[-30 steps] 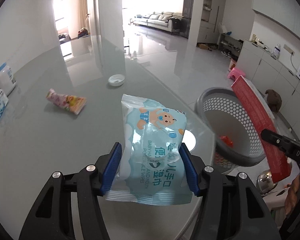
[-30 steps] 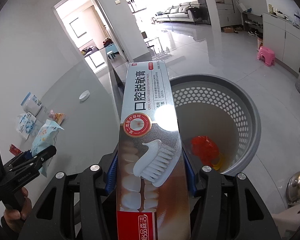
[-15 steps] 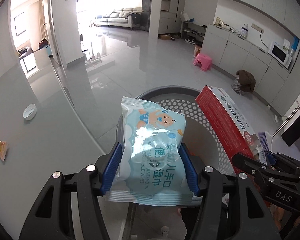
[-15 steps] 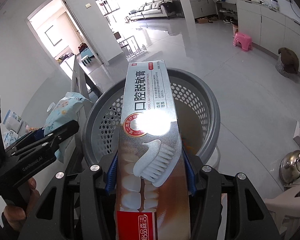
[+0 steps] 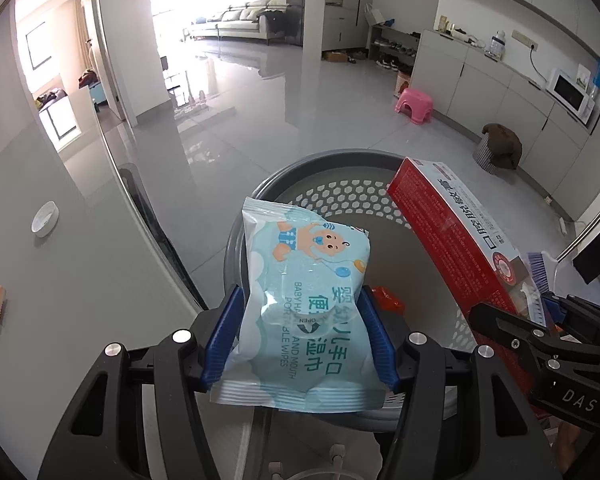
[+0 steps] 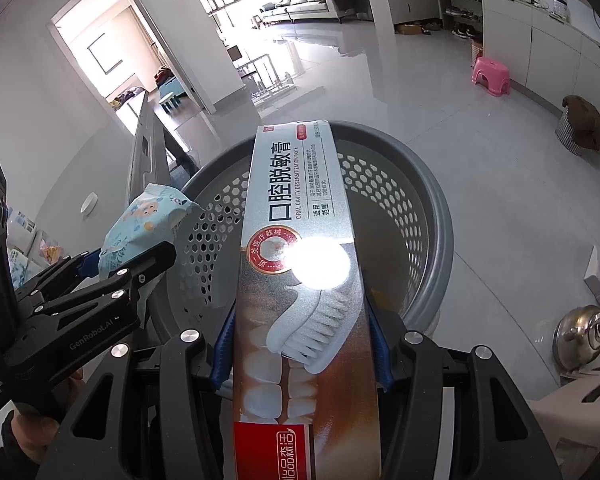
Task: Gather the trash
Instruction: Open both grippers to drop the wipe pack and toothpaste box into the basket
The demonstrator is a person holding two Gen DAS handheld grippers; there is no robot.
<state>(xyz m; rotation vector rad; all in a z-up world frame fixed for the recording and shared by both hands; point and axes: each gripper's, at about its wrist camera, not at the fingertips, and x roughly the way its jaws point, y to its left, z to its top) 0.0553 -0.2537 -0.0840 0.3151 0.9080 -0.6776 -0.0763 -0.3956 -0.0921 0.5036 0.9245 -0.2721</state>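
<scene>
- Left gripper (image 5: 300, 336): blue pads clamped on wet wipes pack (image 5: 304, 308), baby cartoon, reads "BABY HAND AND MOUTH PORTABLE WIPES", "OPEN" flap; held over grey perforated bin (image 5: 336, 200).
- Right gripper (image 6: 300, 344): pads pressed on toothpaste box (image 6: 300, 264), "ORAL CAVITY DESENSITIZATION PASTE", toothbrush picture; over same bin.
- Orange wrapper (image 5: 386, 299) in bin.
- Grey table (image 5: 60, 280) beside bin: white cap (image 5: 45, 219).
- Glossy tile floor, pink stool (image 5: 414, 105), sofa at back, microwave (image 5: 571, 94).

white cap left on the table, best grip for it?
Come from above and close the jaws across the outer rim of the white cap. It lies flat and low on the grey table, round, with open surface all around, so any side works.
</scene>
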